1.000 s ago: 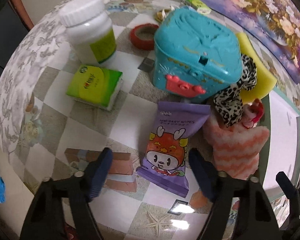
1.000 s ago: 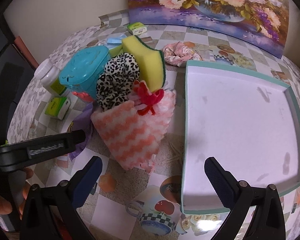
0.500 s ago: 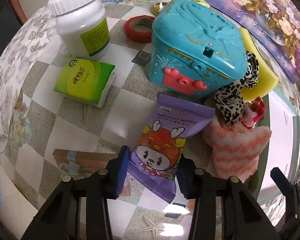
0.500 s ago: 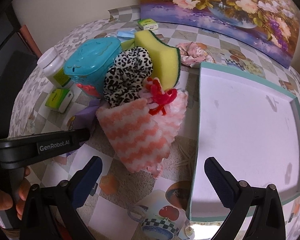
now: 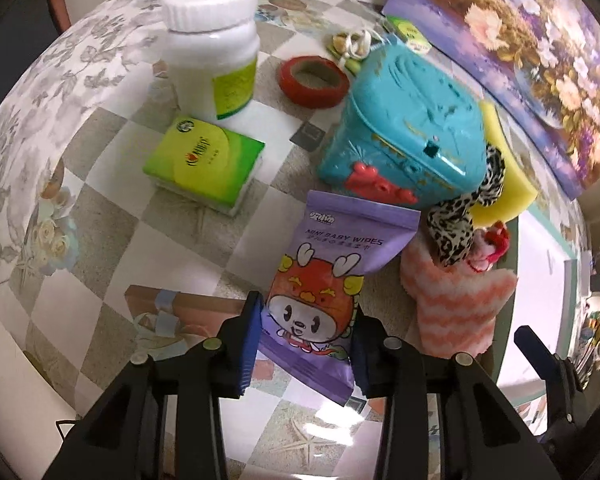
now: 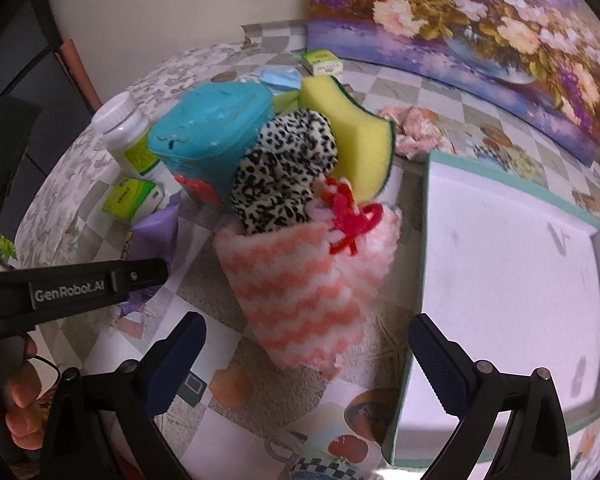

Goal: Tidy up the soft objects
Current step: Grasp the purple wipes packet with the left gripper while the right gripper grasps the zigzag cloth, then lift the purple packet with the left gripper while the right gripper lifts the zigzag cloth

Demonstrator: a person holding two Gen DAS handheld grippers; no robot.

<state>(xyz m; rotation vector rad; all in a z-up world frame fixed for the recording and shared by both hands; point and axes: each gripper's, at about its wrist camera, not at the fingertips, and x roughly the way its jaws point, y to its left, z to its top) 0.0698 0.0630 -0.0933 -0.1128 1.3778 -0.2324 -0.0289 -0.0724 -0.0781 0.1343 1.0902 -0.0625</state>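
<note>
My left gripper (image 5: 306,338) is shut on the near end of a purple baby-wipes pack (image 5: 332,264) that lies on the table; the pack also shows in the right wrist view (image 6: 156,222). To its right lie a pink-and-white striped cloth (image 5: 456,304), a leopard scrunchie (image 5: 464,212) and a yellow sponge (image 5: 504,184). My right gripper (image 6: 304,356) is open and empty, just in front of the striped cloth (image 6: 300,292). The scrunchie (image 6: 284,172), sponge (image 6: 352,132) and a red yarn piece (image 6: 350,220) sit behind it. A white tray with a teal rim (image 6: 416,308) lies to the right.
A teal plastic box (image 5: 404,136), a white bottle (image 5: 216,48), a green tissue pack (image 5: 204,164) and a red tape roll (image 5: 314,82) stand behind the wipes. A pink cloth (image 6: 416,124) and a flower painting (image 6: 460,32) are at the back.
My left gripper moved forward and closed on the wipes pack. My right gripper moved closer to the striped cloth and stayed open.
</note>
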